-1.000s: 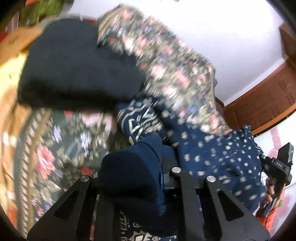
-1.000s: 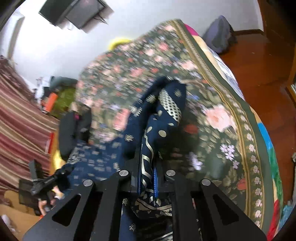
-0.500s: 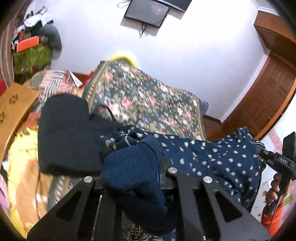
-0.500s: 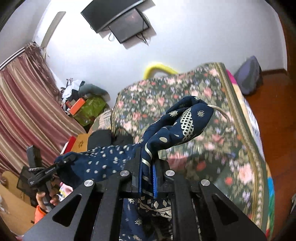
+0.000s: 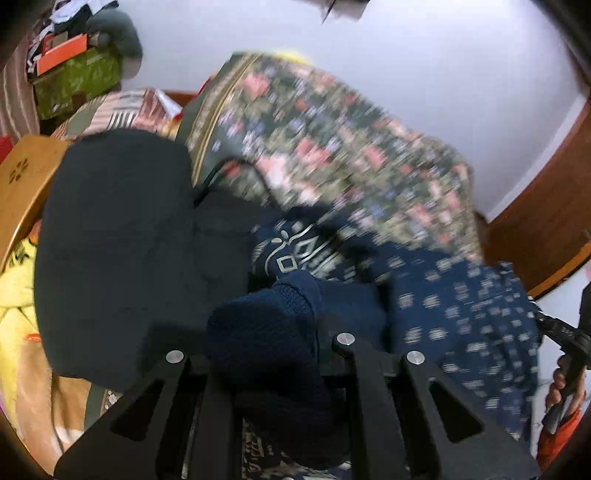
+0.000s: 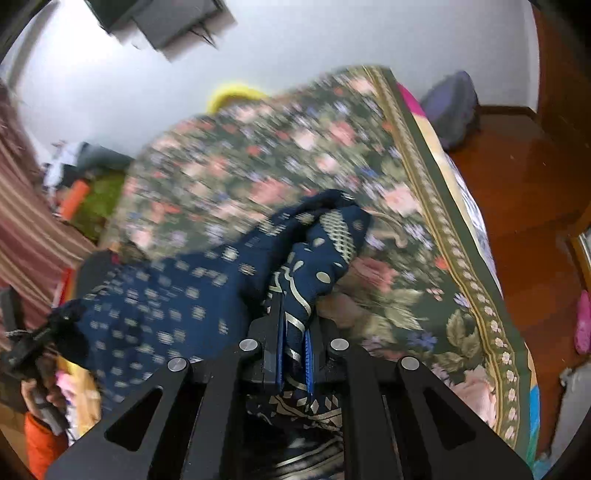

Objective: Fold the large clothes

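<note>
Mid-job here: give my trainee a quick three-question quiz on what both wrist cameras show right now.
1. True or false: the right gripper is shut on the navy patterned garment.
2. What does the left gripper clamp? A) a navy knit fold B) the floral bedspread C) nothing
3. Fill in: beside the left gripper, on the bed, lies a folded ____ garment.

Key: 1 true; 2 A; 3 black.

A home bedroom: ahead of the hand-held gripper lies a bed [image 6: 461, 258] under a floral bedspread [image 6: 280, 155], with a wall TV [image 6: 162, 22], striped curtain [image 6: 22, 236] and wooden floor [image 6: 524, 177].
</note>
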Motion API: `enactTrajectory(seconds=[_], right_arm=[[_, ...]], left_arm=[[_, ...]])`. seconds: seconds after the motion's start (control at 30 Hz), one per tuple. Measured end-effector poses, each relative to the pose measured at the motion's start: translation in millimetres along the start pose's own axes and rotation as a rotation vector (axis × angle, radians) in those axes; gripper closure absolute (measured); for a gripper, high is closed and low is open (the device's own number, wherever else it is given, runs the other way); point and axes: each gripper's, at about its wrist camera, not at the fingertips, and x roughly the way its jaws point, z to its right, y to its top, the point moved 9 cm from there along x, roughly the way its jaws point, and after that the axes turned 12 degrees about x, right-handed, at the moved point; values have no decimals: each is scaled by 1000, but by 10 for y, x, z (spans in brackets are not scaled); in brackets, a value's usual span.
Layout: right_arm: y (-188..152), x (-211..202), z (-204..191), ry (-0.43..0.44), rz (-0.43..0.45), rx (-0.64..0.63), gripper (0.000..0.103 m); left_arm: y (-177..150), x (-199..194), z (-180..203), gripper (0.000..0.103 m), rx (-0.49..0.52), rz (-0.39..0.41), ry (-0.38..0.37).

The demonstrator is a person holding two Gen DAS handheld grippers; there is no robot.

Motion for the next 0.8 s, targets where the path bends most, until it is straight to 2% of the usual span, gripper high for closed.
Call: enactTrajectory(seconds=[0.17,0.23,0.3,0.37,0.5,0.6,0.67,0.8], right_arm=[[-31,95,136,-18,-12,-18,94],[-43,13,113,-40,4,-36,94],[-68,-77,81,-64,12,-57,89],[-85,-123,47,-92,13,-83,89],[-221,-427,-33,-97,3,-128,87],[-343,-705,-138,-52,9,-149,86],[-430,-930,-222,-35,32,-170,86],[-605,-1360,-362,-21,89,-221,86]], left_arm=[[-207,199,-111,87,-29,-43,-27],[-225,105,-78,85,-24,-22,-40],[-242,-13,-39,84,-3,-14,-27],[-248,-113,-2,79,20,-14,-9],[-304,-384,73,76,70,-18,41],[-356,-652,143,72,97,0,53],[-392,-839,190,67,107,16,56],[-483,-1222,280,66,127,48,60]])
